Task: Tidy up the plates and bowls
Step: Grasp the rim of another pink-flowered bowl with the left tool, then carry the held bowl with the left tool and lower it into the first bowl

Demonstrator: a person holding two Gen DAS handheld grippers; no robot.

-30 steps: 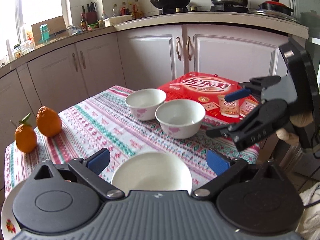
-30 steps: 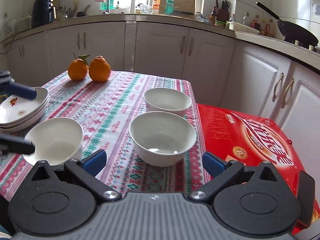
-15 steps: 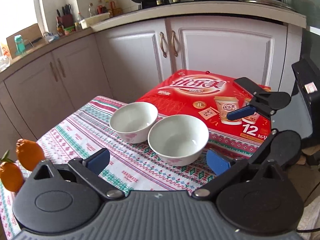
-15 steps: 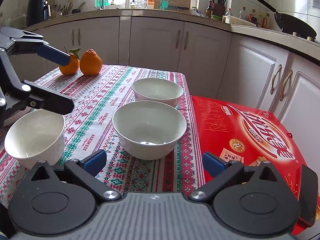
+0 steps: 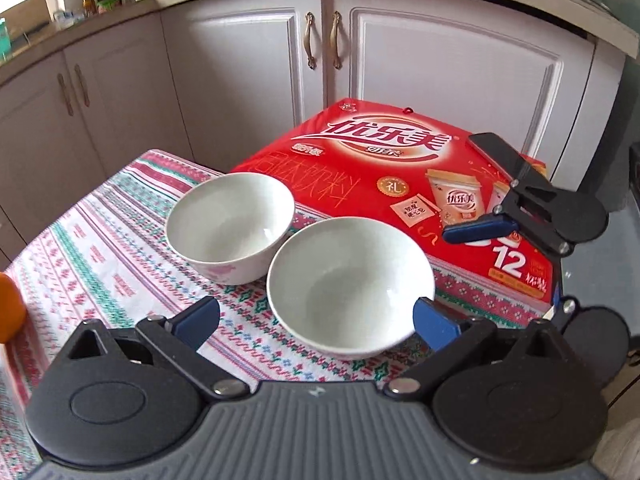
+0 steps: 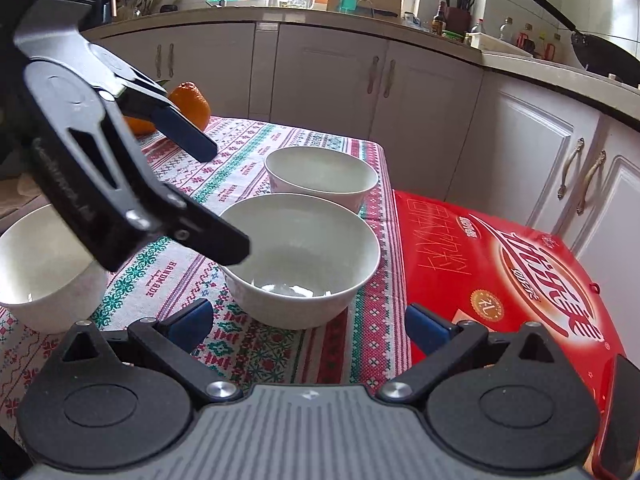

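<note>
Your left gripper [image 5: 316, 320] and right gripper [image 6: 308, 322]: black linkages, silver pivot screws, blue fingertip pads [image 5: 434, 322], grey ribbed housing.

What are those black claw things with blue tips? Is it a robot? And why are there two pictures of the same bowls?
Not a robot: a person holds a two-finger grabbing tool in each hand, and each tool carries a small camera looking out between its fingers. So you get two pictures of one table.

One picture comes from the left gripper, the other from the right gripper. Each tool also shows in the other's picture.

On the patterned tablecloth stand three white bowls: the near bowl, the far bowl and a third bowl seen only from the right. Beside them lie a red box and an orange.

Both tools are open and hold nothing. The left one has the near bowl between its fingers.
</note>
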